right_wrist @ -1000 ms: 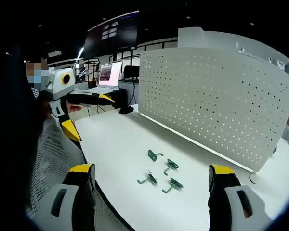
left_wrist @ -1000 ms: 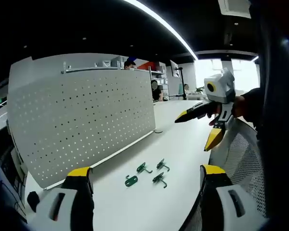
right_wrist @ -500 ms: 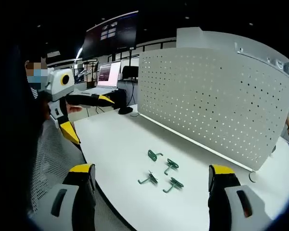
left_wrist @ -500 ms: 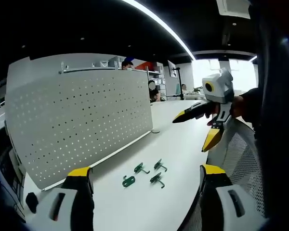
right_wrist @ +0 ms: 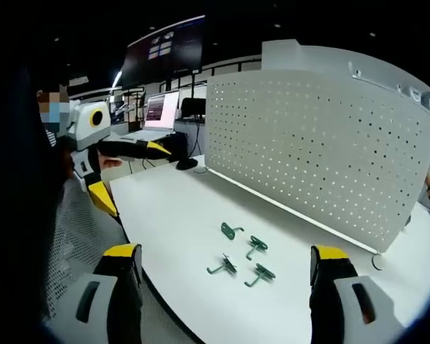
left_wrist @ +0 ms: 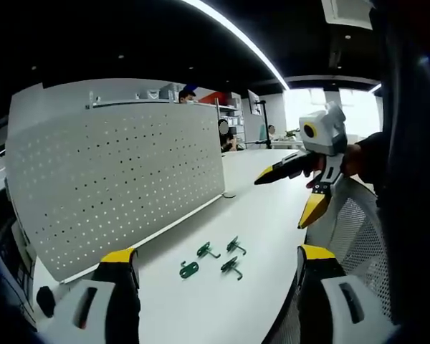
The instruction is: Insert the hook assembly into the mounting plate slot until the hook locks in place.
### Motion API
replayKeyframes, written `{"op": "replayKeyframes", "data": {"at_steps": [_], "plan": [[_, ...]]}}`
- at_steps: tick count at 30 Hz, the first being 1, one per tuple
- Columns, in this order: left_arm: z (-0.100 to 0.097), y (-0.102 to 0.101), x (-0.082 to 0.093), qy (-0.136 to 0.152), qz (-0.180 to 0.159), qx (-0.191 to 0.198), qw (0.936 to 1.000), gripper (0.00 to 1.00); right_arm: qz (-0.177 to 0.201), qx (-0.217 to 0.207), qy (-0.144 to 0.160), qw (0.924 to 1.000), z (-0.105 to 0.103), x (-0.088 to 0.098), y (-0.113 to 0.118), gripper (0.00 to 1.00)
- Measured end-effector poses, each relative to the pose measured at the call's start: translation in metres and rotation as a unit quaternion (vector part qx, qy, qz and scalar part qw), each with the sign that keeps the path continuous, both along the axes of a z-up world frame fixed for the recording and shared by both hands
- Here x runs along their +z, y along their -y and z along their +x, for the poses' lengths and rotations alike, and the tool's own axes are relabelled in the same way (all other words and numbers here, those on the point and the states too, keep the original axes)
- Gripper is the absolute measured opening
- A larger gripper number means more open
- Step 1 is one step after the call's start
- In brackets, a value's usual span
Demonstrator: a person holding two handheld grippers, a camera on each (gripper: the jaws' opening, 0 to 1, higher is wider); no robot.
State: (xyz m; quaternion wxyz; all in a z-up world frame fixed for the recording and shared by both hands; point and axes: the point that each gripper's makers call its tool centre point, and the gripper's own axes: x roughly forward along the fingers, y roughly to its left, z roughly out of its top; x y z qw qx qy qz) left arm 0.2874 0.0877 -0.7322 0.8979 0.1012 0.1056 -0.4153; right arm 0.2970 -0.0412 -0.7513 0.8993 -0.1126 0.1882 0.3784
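While held up over the white desk [left_wrist: 258,215], both tools wide open, gripping nothing. Left tool [left_wrist: 218,272] with yellow tips low in the left gripper view, jaws far apart. Right tool [right_wrist: 226,269] the same in the right gripper view, jaws far apart too.

Four small green hooks [left_wrist: 209,259] lying flat on the desk, close together in a little bunch, apart from both tools. Same hooks [right_wrist: 241,260] between the jaws in the right gripper view. One hook [left_wrist: 189,269] with a flat oval plate, a bit off from the other three.

Big white board full of holes [left_wrist: 122,179] standing upright along the desk, behind the hooks, not touching them. Same board [right_wrist: 315,150] in the right gripper view. No hook on the board yet.

Right tool [left_wrist: 290,190] also up in the air over the desk edge in the left gripper view, jaws spread. Left tool [right_wrist: 122,172] likewise in the right gripper view, beside a mesh chair [right_wrist: 79,236]. Computer screen [right_wrist: 163,109] far back.
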Motion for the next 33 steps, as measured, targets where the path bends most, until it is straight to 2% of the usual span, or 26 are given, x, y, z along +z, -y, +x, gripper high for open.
{"op": "replayKeyframes", "data": {"at_steps": [33], "plan": [[0.0017,-0.0022,-0.0067,-0.011,0.011,0.007,0.9999,0.93,0.005,0.009,-0.007,0.9999,0.0020,-0.0055,-0.0006,0.94]]}}
